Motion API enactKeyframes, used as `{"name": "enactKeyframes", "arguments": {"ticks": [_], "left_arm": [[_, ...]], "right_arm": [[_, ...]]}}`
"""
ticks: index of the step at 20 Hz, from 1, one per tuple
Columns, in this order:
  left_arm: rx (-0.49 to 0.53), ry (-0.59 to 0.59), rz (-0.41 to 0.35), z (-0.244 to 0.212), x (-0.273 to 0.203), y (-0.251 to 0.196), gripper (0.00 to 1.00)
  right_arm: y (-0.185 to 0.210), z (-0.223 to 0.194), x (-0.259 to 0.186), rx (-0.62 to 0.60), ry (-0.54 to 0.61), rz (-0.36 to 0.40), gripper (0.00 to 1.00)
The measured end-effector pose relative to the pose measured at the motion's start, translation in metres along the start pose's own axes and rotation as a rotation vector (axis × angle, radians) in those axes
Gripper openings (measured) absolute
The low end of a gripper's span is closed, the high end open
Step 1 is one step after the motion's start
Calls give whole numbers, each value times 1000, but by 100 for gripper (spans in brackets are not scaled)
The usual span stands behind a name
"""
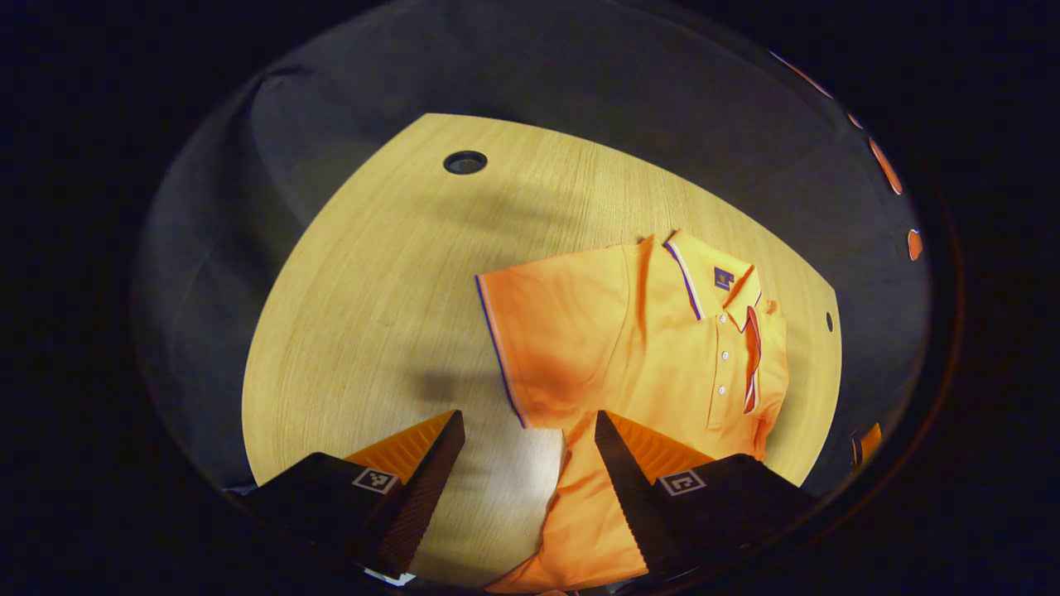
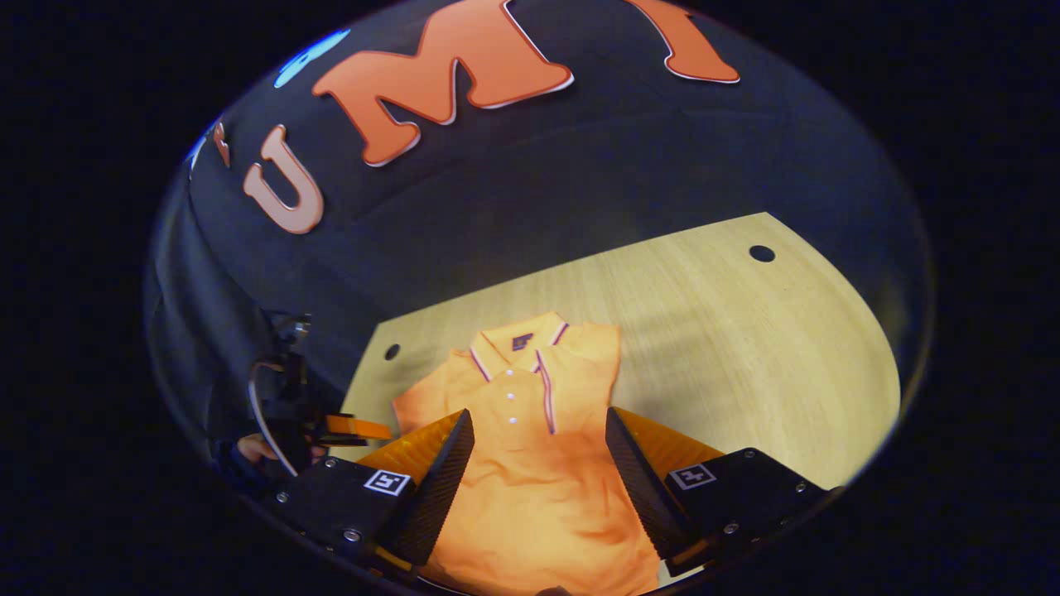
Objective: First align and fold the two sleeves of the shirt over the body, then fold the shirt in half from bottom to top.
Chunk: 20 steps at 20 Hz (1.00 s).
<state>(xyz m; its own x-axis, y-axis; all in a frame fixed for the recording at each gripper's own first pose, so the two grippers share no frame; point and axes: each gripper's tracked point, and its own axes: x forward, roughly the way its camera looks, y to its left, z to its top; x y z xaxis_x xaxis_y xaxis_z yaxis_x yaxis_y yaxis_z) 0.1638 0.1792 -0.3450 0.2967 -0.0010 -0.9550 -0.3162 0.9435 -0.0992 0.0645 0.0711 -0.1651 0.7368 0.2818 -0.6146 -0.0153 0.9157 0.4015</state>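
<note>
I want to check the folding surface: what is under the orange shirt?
The orange polo shirt lies flat on a light wooden table, whose bare top shows around it. Whatever sits directly beneath the fabric is covered.

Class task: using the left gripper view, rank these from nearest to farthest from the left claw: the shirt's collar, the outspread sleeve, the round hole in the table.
From the left claw:
1. Sleeve, just ahead, spread flat.
2. Collar, farther, right.
3. Table hole, farthest, near the far edge.

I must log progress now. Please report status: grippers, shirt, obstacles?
Left gripper open, right gripper open, both above the shirt. One sleeve spread out, other folded. Table unobstructed.
</note>
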Motion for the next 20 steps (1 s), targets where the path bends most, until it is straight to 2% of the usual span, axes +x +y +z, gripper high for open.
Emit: {"name": "enactKeyframes", "arguments": {"ticks": [4, 8, 10, 12, 13, 14, 15, 16, 17, 20], "left_arm": [[1, -4, 31, 31, 25, 4, 96], [-9, 70, 53, 28, 46, 7, 95], [-8, 74, 75, 31, 53, 10, 89], [-11, 86, 78, 31, 58, 9, 88], [-7, 94, 84, 29, 61, 8, 85], [-1, 88, 122, 31, 64, 14, 88], [0, 81, 131, 33, 65, 15, 83], [6, 86, 143, 33, 64, 17, 70], [22, 95, 165, 30, 63, 19, 63], [43, 73, 150, 24, 70, 19, 56]], "right_arm": [[-18, -15, -23, -18, -23, -106, 98], [-24, -26, -48, 4, -33, -141, 98], [-32, -29, -60, 6, -45, -171, 98], [-38, -31, -69, 21, -61, -192, 98], [-42, -33, -73, 29, -65, -205, 98], [-44, -35, -77, 31, -70, -214, 98], [-47, -37, -80, 30, -74, -224, 98], [-49, -37, -82, 27, -82, -236, 98], [-49, -36, -85, 24, -91, -245, 98], [-48, -34, -90, 24, -130, -262, 98]]}}
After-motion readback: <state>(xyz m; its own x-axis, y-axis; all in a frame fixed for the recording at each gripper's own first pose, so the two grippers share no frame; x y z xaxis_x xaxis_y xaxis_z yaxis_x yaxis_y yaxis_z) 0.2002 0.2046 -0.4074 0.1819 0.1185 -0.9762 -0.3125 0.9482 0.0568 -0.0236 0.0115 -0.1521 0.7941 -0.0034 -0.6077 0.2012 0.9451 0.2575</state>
